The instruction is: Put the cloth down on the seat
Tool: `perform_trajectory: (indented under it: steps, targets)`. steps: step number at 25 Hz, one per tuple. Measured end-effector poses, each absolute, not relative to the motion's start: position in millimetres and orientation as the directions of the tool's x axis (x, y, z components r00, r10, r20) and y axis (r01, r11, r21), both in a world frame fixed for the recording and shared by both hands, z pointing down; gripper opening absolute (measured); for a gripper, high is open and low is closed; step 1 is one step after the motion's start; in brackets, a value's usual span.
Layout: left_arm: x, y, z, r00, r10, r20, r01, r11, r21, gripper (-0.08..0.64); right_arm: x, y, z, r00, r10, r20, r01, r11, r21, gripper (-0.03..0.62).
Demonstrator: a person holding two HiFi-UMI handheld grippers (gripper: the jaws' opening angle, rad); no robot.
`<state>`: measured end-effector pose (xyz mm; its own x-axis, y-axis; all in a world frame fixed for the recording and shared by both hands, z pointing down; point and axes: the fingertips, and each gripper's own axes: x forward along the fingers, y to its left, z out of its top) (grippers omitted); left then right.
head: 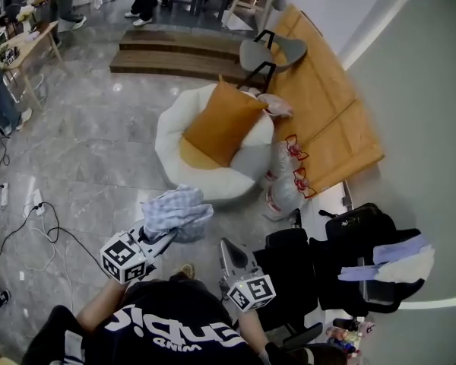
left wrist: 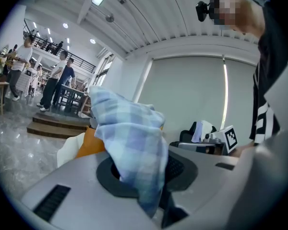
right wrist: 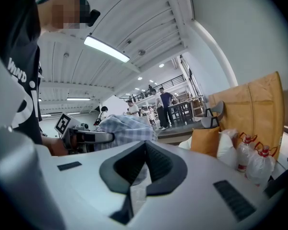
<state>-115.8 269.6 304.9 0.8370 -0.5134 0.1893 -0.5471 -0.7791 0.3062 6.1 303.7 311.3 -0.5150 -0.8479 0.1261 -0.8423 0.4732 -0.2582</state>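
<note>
Cloth: a blue checked cloth [head: 178, 211] is held bunched in the air, just short of the seat's near edge (not touching it).
Left gripper [head: 169, 234]: the jaws are closed on the cloth, which is draped over and between them.
Right gripper [head: 226, 244]: the jaws are pressed together with nothing between them; it is held beside the left one, apart from the cloth.
Seat [head: 167, 139]: round and white, set on the grey floor [head: 83, 150], with an orange cushion [head: 222, 124] laid across it.
Bottles [head: 285, 192]: stood just beside the seat.
</note>
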Motion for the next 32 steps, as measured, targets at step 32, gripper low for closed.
perform_trajectory:
  steps: [32]
  targets:
    - [-81, 153, 298, 0.801, -0.580, 0.151, -0.595, -0.742, 0.307, 0.098, 38, 207, 315, -0.569, -0.811, 0.140, -0.812, 0.526, -0.251, 0.020]
